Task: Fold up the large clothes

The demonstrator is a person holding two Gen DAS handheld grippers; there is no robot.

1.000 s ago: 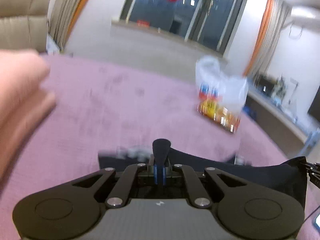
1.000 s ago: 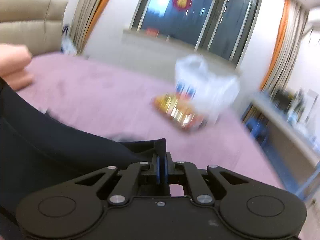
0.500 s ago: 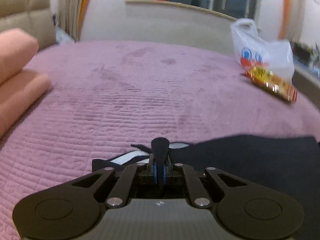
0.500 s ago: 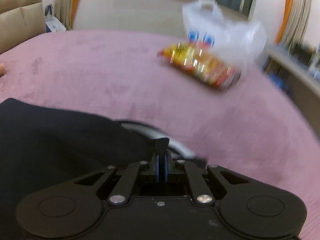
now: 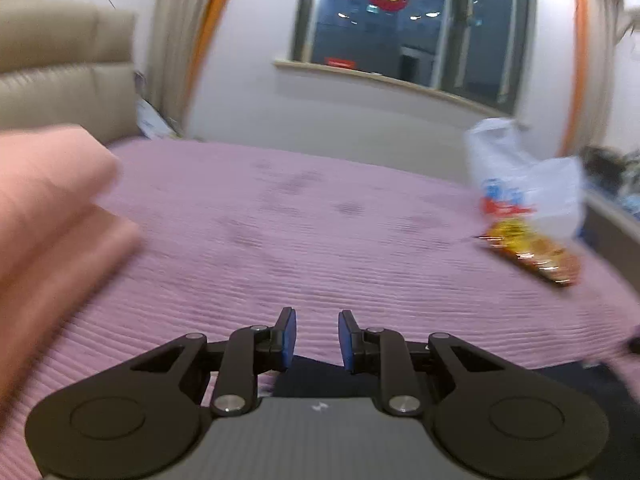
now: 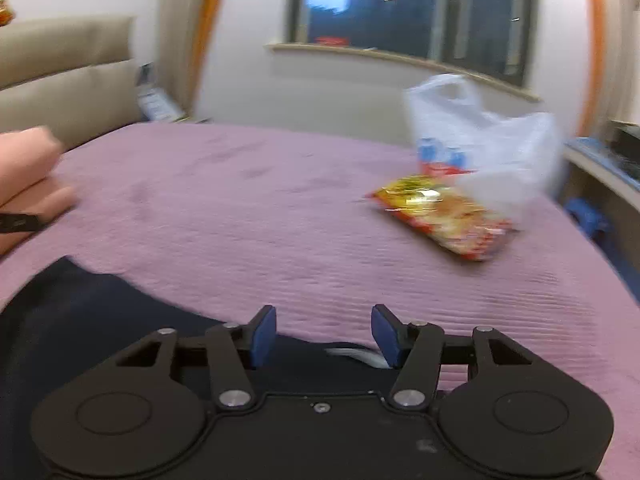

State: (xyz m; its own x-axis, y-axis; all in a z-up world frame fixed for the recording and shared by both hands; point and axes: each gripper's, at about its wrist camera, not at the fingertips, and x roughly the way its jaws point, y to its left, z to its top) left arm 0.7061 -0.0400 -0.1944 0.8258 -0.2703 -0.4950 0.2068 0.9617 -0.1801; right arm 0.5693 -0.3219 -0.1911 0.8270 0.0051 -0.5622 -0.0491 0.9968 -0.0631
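The left hand-held gripper (image 5: 316,334) sits at the lower centre of the left wrist view, its jaws opening with a narrow gap between the blue pads and nothing pinched there. The dark garment (image 5: 320,376) lies on the bed (image 5: 320,240) just below and behind the pads, running off toward the lower right of the frame.

In the right wrist view the right hand-held gripper (image 6: 323,334) is also opening, its pads set wider apart and gripping nothing. The dark garment (image 6: 80,320) fills the lower left of that frame and passes under the jaws, with a pale strip of it showing beside the right pad.

Pink folded fabric (image 5: 52,216) lies at the left edge. A white plastic bag (image 6: 480,136) and a snack packet (image 6: 440,216) rest on the bed at the right, well apart from the garment.
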